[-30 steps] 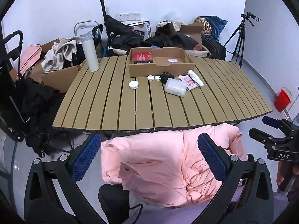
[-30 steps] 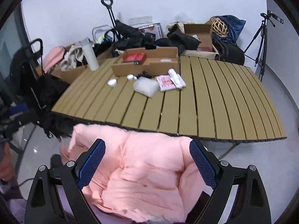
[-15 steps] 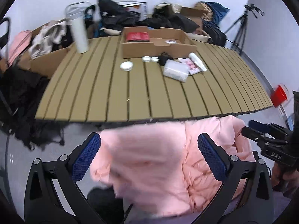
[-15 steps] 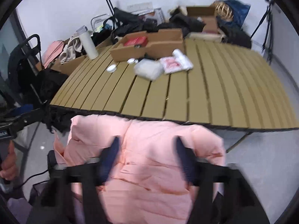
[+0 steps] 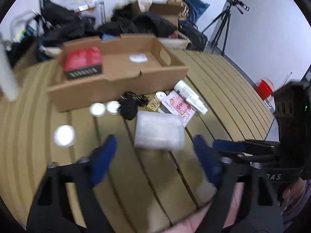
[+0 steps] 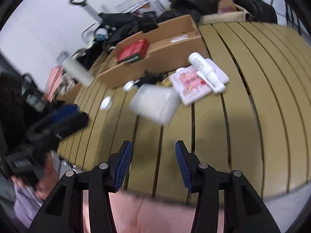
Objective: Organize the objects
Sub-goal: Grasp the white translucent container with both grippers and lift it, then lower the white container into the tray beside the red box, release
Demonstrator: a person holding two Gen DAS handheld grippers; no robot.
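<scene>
Left gripper (image 5: 155, 155) over slatted table (image 5: 223, 89), blurred; jaws have just been closing, nothing between them, pads apart. Clear box (image 5: 158, 130) just ahead. Beyond it: black cord (image 5: 129, 104), pink card (image 5: 179, 104), white bottle (image 5: 189, 95) lying across the card. Three white lids (image 5: 65, 136) to the left. Cardboard tray (image 5: 116, 85) behind, red box (image 5: 82, 62) inside. Right gripper (image 5: 252, 147) at right edge, state not readable. Tripod (image 5: 223, 29) by wall.

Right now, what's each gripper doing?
Left gripper: open, empty, fingers just been closing.
Right gripper: open, empty, fingers narrowed.
</scene>
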